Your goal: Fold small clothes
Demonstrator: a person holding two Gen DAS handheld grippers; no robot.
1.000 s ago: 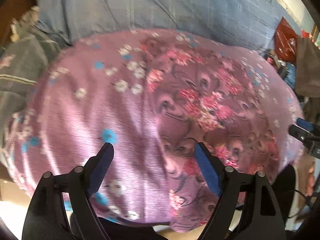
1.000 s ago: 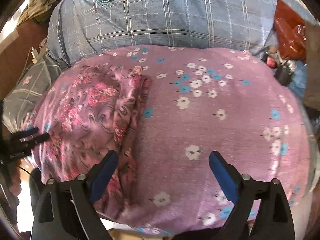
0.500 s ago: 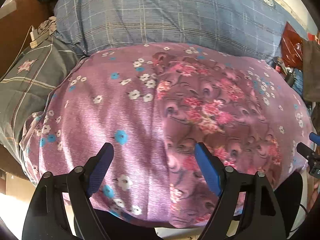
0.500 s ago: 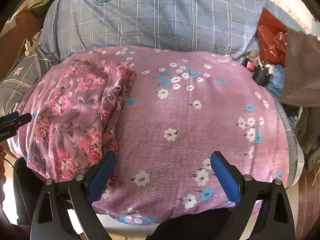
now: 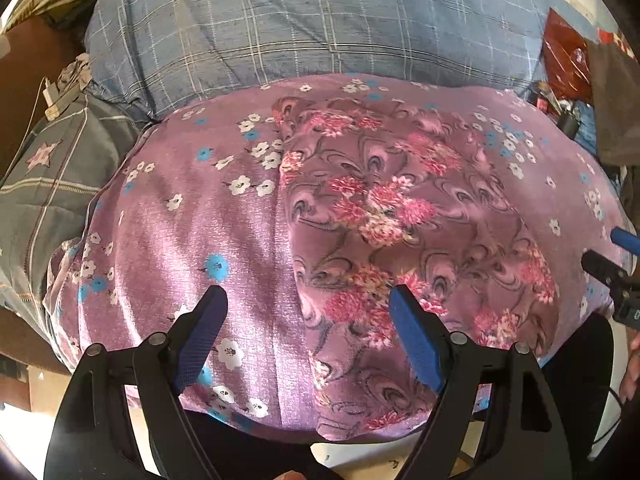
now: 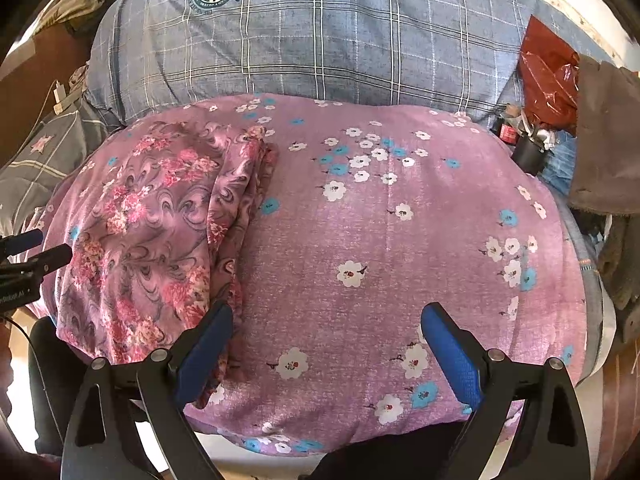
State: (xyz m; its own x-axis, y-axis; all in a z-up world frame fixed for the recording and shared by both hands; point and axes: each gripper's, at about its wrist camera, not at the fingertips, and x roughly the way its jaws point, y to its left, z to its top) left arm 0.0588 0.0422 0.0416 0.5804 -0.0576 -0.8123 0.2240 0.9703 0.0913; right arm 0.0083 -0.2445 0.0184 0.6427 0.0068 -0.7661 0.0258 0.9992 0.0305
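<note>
A folded cloth with pink flowers and swirls (image 5: 400,232) (image 6: 152,232) lies flat on a purple bedsheet with white and blue blossoms (image 5: 200,232) (image 6: 400,240). My left gripper (image 5: 308,300) hangs open above the cloth's left edge, nothing between its blue pads. My right gripper (image 6: 326,316) is open over the bare sheet, just right of the cloth's bunched right edge. The right gripper's tips (image 5: 612,256) show at the left wrist view's right border. At the left border of the right wrist view the left gripper (image 6: 24,256) pokes in.
A blue checked pillow (image 5: 320,32) (image 6: 320,40) lies behind the sheet. A grey striped cloth (image 5: 48,176) is at the left. A red plastic bag (image 6: 548,76), a dark canister (image 6: 528,156) and brown fabric (image 6: 608,136) crowd the right side.
Both cameras have drawn back and up, so more of the pillow and the sheet shows. The cloth has not moved. Both grippers stay open.
</note>
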